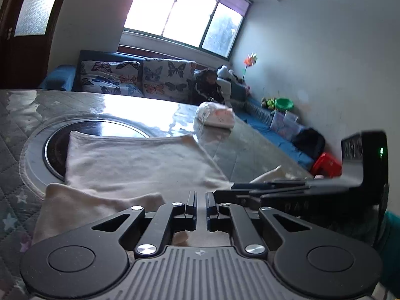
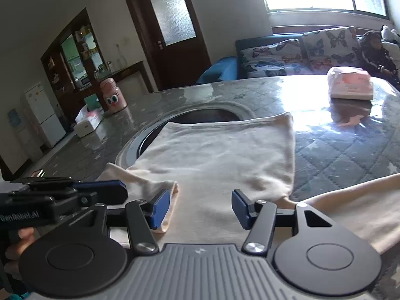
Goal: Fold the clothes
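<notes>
A cream garment point(image 1: 140, 160) point(image 2: 212, 155) lies flat on the quilted grey table point(image 1: 15, 130), its far edge over a round dark inset point(image 1: 75, 130). One sleeve is folded in at the left point(image 2: 140, 182); the other trails off to the right point(image 2: 350, 205). My left gripper point(image 1: 201, 195) sits at the garment's near edge. Its jaws are almost together, with what looks like a thin layer of cloth between them. My right gripper point(image 2: 201, 193) hovers open over the near hem, its blue pads point(image 2: 160, 207) apart and nothing between them. Each gripper appears beside the other point(image 1: 250, 187) point(image 2: 107, 187).
A wrapped tissue pack point(image 1: 215, 116) point(image 2: 350, 85) rests on the table's far right part. Behind the table are a blue sofa with butterfly cushions point(image 1: 110, 75) and a seated person point(image 1: 207, 85). A hand point(image 2: 17, 245) holds the left gripper. A red stool point(image 1: 325, 165) stands by the wall.
</notes>
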### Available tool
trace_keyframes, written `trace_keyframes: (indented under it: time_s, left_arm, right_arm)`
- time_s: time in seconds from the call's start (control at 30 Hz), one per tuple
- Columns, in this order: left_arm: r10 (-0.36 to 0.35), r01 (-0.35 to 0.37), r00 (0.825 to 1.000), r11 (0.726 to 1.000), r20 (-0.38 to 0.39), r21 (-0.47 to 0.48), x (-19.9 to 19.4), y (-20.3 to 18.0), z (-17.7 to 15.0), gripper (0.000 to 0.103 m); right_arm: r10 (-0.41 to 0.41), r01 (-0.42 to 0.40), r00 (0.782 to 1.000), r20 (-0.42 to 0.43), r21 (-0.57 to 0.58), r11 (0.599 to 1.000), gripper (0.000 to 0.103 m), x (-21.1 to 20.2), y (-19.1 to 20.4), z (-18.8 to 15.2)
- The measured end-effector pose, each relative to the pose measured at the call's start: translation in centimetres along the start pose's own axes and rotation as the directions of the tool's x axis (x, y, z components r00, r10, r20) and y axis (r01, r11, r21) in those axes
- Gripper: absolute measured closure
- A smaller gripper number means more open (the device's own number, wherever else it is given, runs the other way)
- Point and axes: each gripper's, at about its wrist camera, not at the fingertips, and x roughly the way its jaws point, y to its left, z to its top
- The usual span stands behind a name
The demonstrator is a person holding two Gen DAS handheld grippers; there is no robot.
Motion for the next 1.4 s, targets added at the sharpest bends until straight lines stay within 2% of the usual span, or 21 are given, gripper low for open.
trace_keyframes:
  time_s: [0.1, 0.2, 0.27, 0.33, 0.4, 0.5, 0.53, 0.67, 0.77, 1.13, 1.4]
  left_arm:
    - [0.052, -0.052, 0.999, 0.998, -0.006, 0.022, -0.8, 0.8, -0.5, 0.091]
    - [0.127, -0.127, 0.992, 0.991, -0.014, 0.039, -1.6, 2.0, -1.3, 0.082]
    - [0.174, -0.174, 0.985, 0.984, -0.011, 0.047, -2.5, 2.6, -1.9, 0.072]
    - [0.231, -0.231, 0.973, 0.971, 0.001, 0.058, -3.3, 3.1, -2.5, 0.049]
    - [0.286, -0.287, 0.958, 0.956, 0.014, 0.064, -4.0, 3.7, -3.2, 0.042]
    - [0.342, -0.342, 0.94, 0.938, 0.016, 0.052, -4.9, 4.7, -3.9, 0.021]
    - [0.359, -0.36, 0.933, 0.932, 0.016, 0.044, -5.2, 5.0, -4.1, 0.017]
    - [0.399, -0.399, 0.917, 0.916, -0.011, 0.033, -5.3, 6.3, -4.8, 0.016]
    - [0.402, -0.402, 0.915, 0.916, -0.029, 0.019, -5.1, 6.8, -5.2, 0.016]
    - [0.406, -0.404, 0.914, 0.913, -0.021, 0.058, -4.4, 6.3, -5.7, 0.017]
    - [0.414, -0.411, 0.91, 0.907, -0.015, 0.094, -3.9, 5.9, -6.0, 0.022]
  right_arm:
    - [0.024, -0.025, 0.999, -0.026, -0.021, 0.999, 0.049, 0.7, 1.0, -0.2]
    - [0.041, -0.043, 0.998, -0.053, -0.047, 0.998, 0.051, 1.9, 2.0, -0.3]
    - [0.045, -0.05, 0.996, -0.07, -0.064, 0.997, 0.053, 2.8, 2.5, -0.3]
    - [0.041, -0.048, 0.995, -0.086, -0.084, 0.995, 0.054, 3.8, 3.1, -0.2]
    - [0.032, -0.041, 0.995, -0.1, -0.089, 0.995, 0.057, 4.7, 3.4, -0.1]
    - [0.03, -0.041, 0.992, -0.123, -0.086, 0.995, 0.066, 5.8, 3.8, 0.0]
    - [0.033, -0.044, 0.991, -0.129, -0.086, 0.995, 0.068, 6.2, 3.9, 0.0]
    - [0.019, -0.035, 0.99, -0.141, -0.112, 0.993, 0.078, 7.0, 4.6, -0.2]
    - [-0.005, -0.012, 0.992, -0.126, -0.131, 0.991, 0.094, 7.1, 5.1, 0.0]
    - [0.005, -0.012, 0.999, -0.037, -0.188, 0.982, 0.098, 3.9, 6.5, 2.0]
    - [0.002, 0.008, 0.999, 0.035, -0.278, 0.961, 0.099, 0.6, 8.1, 4.1]
